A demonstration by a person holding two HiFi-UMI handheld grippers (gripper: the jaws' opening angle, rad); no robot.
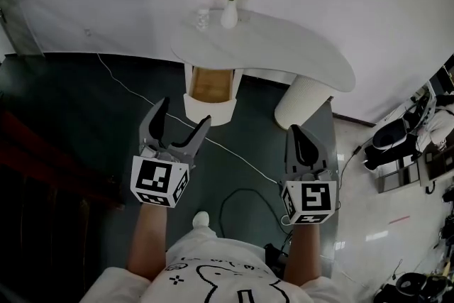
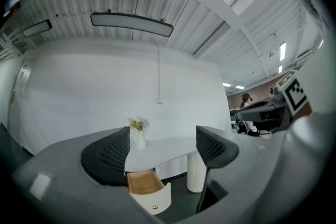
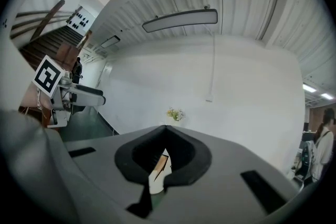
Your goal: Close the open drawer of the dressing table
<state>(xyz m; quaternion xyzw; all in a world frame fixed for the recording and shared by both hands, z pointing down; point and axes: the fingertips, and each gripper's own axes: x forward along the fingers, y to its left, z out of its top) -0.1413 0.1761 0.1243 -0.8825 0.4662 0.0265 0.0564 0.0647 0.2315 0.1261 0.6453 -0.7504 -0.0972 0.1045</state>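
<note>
The white dressing table [image 1: 284,46] stands against the far wall. Its drawer [image 1: 210,92] is pulled out under the left end, showing a wooden inside. My left gripper [image 1: 184,112] hovers short of the drawer, open, with nothing between its fingers. To the right my right gripper [image 1: 296,130] is shut and empty, near the table's round leg [image 1: 301,99]. In the left gripper view the drawer [image 2: 149,194] sits low between the spread jaws of the left gripper [image 2: 163,136]. In the right gripper view the closed tips of the right gripper [image 3: 165,128] hide most of the drawer [image 3: 157,162].
A white vase of flowers [image 1: 228,7] and a small glass [image 1: 203,19] stand on the tabletop's left end. A white cable [image 1: 234,152] runs across the dark floor below the drawer. Dark stairs lie at the left, and equipment [image 1: 397,138] at the right.
</note>
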